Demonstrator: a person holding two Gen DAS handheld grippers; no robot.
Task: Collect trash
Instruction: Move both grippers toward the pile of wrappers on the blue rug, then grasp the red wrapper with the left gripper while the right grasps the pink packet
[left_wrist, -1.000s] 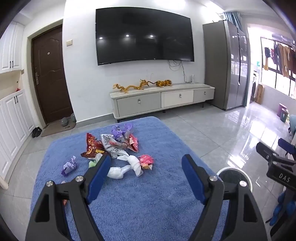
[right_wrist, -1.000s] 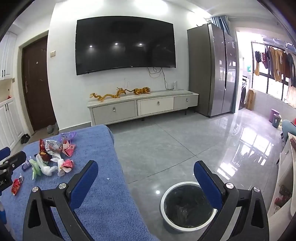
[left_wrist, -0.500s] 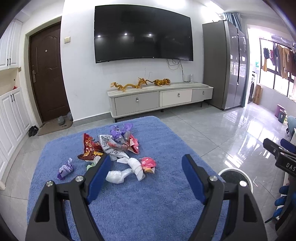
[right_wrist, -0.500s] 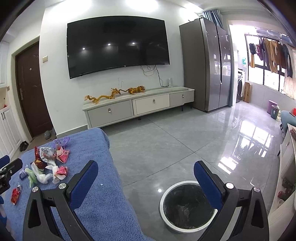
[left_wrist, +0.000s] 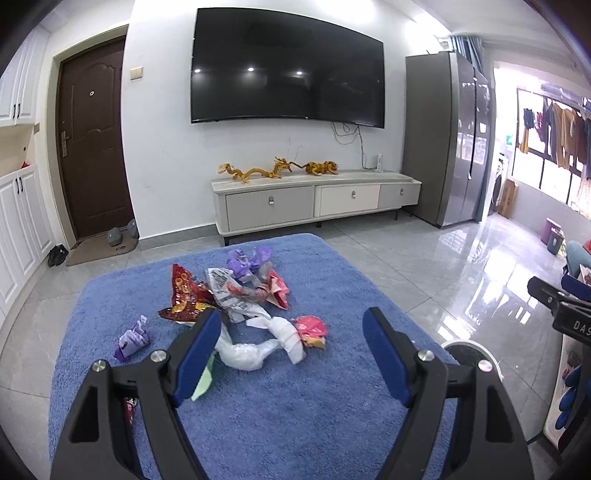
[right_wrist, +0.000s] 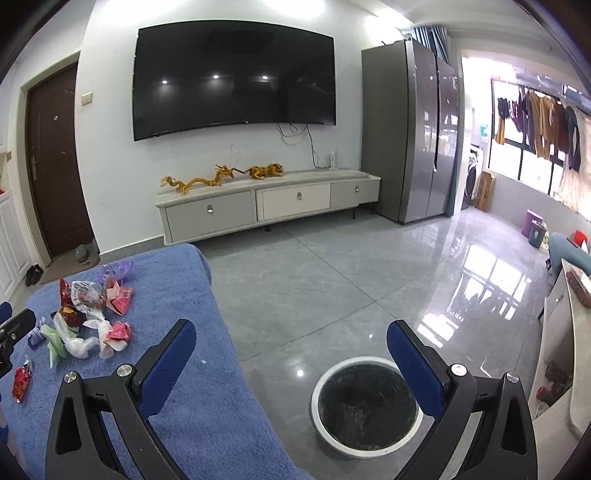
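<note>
A pile of trash lies on a blue towel-covered table (left_wrist: 280, 398): a red snack bag (left_wrist: 183, 295), a white printed wrapper (left_wrist: 229, 291), purple wrappers (left_wrist: 245, 258), a clear plastic bag (left_wrist: 245, 352), a pink wrapper (left_wrist: 310, 328) and a small purple wrapper (left_wrist: 131, 338). My left gripper (left_wrist: 291, 354) is open and empty, hovering just short of the pile. My right gripper (right_wrist: 291, 363) is open and empty, above the floor beside the table, near a white-rimmed trash bin (right_wrist: 365, 402) with a black liner. The pile also shows in the right wrist view (right_wrist: 88, 314).
A TV cabinet (left_wrist: 314, 203) with golden figurines stands against the far wall under a large TV (left_wrist: 288, 70). A grey fridge (left_wrist: 443, 140) stands at the right, a brown door (left_wrist: 94, 147) at the left. The tiled floor (right_wrist: 332, 277) surrounds the table.
Both views have shifted slightly; the pile sits a little farther right and nearer in the left wrist view. Both grippers stay open and empty.
</note>
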